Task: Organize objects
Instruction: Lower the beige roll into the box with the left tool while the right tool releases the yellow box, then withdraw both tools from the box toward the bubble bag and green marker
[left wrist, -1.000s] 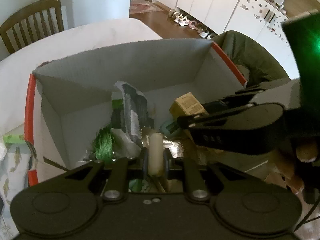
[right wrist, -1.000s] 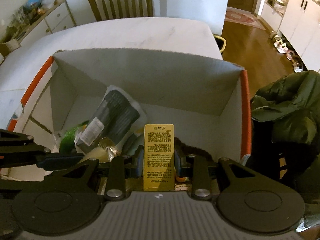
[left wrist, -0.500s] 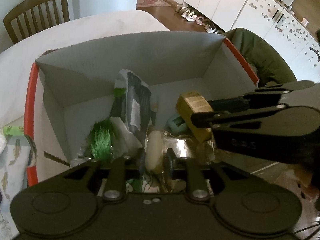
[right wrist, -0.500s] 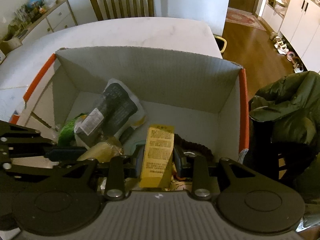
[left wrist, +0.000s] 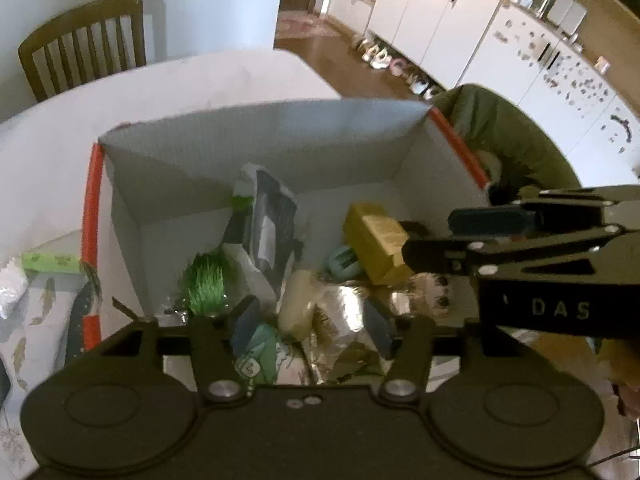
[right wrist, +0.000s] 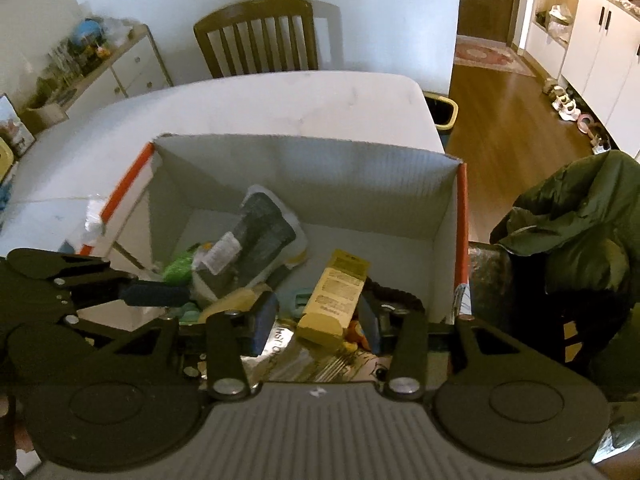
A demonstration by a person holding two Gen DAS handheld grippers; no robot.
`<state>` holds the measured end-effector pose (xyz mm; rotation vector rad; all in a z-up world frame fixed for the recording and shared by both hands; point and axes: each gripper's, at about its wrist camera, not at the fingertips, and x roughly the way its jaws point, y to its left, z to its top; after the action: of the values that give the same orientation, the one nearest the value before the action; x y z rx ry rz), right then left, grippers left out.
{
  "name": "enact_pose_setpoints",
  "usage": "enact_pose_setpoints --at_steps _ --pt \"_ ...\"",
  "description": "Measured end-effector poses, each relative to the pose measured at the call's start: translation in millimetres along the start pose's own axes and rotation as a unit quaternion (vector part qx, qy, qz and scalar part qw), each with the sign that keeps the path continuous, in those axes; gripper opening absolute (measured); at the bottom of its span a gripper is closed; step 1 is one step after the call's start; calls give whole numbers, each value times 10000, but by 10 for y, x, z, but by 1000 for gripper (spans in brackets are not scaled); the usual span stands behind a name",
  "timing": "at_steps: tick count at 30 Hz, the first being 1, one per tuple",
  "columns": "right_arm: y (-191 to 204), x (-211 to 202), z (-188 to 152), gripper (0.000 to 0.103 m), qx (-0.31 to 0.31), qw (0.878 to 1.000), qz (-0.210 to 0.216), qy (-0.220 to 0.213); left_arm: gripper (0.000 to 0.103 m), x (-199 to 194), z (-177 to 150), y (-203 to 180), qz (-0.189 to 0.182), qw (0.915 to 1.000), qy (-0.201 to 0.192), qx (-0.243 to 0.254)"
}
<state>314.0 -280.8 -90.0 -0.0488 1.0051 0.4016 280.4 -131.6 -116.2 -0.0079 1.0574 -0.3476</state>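
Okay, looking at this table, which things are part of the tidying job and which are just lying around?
Part of the job:
cardboard box
yellow carton
cream tube
grey pouch
left gripper
right gripper

Just lying about:
wooden chair
green jacket
shoes

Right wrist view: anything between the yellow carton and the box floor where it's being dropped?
Yes. The yellow carton lies tilted on clutter in the box, a foil packet under its near end. The right gripper is opening, fingers clear of it.
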Motion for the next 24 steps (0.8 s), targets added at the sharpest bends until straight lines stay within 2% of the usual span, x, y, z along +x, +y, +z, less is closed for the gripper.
enact_pose_setpoints --at_steps 9,12,14,19,22,24 --pt "118 -383 -86 50 40 9993 167 -339 67 -422 -123 66 31 9989 -466 57" --pt "154 -508 -123 52 84 9987 206 -457 73 -588 -158 153 7 9981 -619 -35" --pt "181 -590 -151 56 111 9981 277 -532 75 -708 -195 221 19 9973 -735 -76" --pt "305 -760 -235 57 107 9968 319 -720 81 -963 -288 403 59 9951 -960 -243" --pt "390 -818 -285 64 176 9962 379 -770 87 -1116 -375 538 87 9938 -1071 -295" --pt "472 -846 -305 65 172 9958 391 -812 88 -1194 -418 621 121 9931 -1124 -311"
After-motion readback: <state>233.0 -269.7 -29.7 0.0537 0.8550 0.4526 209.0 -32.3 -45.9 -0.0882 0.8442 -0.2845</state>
